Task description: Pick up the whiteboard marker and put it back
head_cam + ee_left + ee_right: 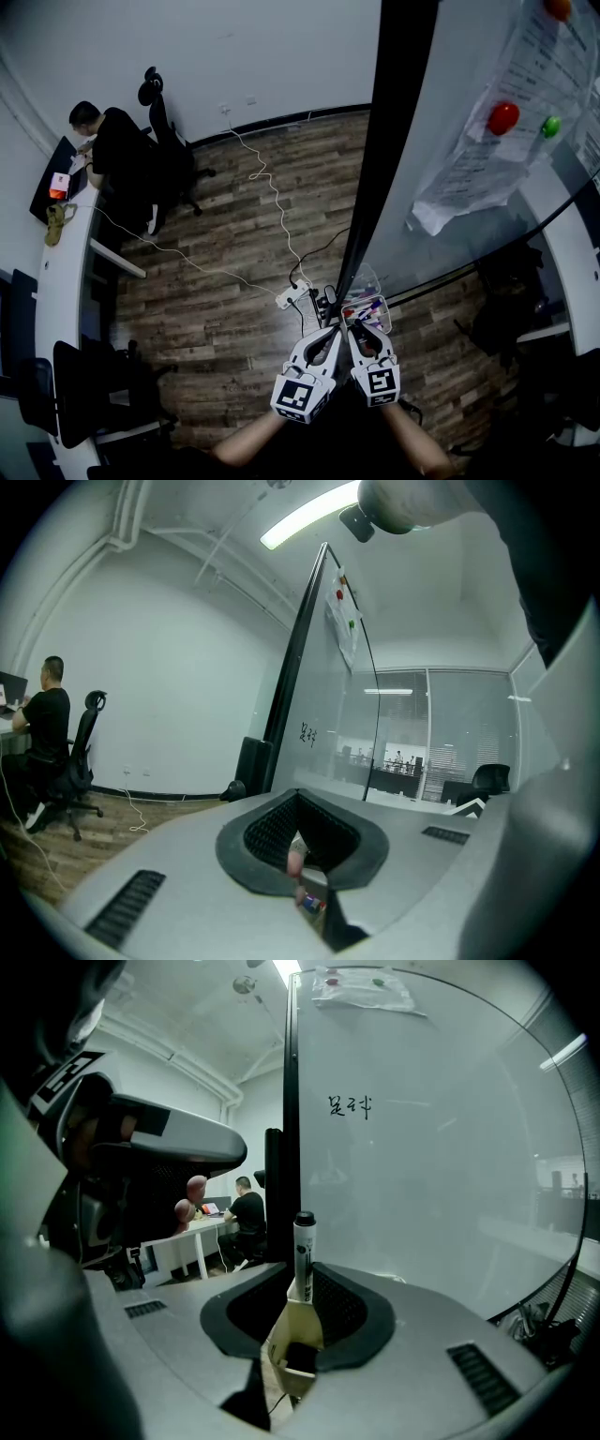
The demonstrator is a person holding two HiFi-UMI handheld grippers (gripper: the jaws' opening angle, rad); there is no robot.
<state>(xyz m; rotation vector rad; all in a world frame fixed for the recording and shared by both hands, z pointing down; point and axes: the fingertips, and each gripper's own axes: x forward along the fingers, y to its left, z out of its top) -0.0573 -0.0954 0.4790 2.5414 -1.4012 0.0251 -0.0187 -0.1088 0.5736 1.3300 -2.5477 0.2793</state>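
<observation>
whiteboard marker (304, 1246) stands upright between the jaws of the right gripper (300, 1299), which are clamped on its white barrel, black cap uppermost; a pale tan shape sits in the gap beneath it, too unclear to name. around it is an office room with a dark wooden plank floor (234, 244) and a plain white wall (234, 47). a tall whiteboard (450, 141) with a black edge (384, 150) rises just in front of both grippers, with some dark handwriting (349, 1105) on it. a curved white desk (56, 309) runs along the left side of the head view, where a person in black (117, 150) sits on an office chair (159, 122), well apart from the grippers. sheets of paper (487, 178) hang on the board under a red magnet (503, 117) and a green magnet (550, 126). a white cable (272, 202) snakes over the floor to a power strip (292, 296). a clear tray (367, 286) of markers lies at the board's foot, just beyond the jaw tips. the left gripper (302, 855) has its jaws drawn together to a thin slit, clamping nothing.
</observation>
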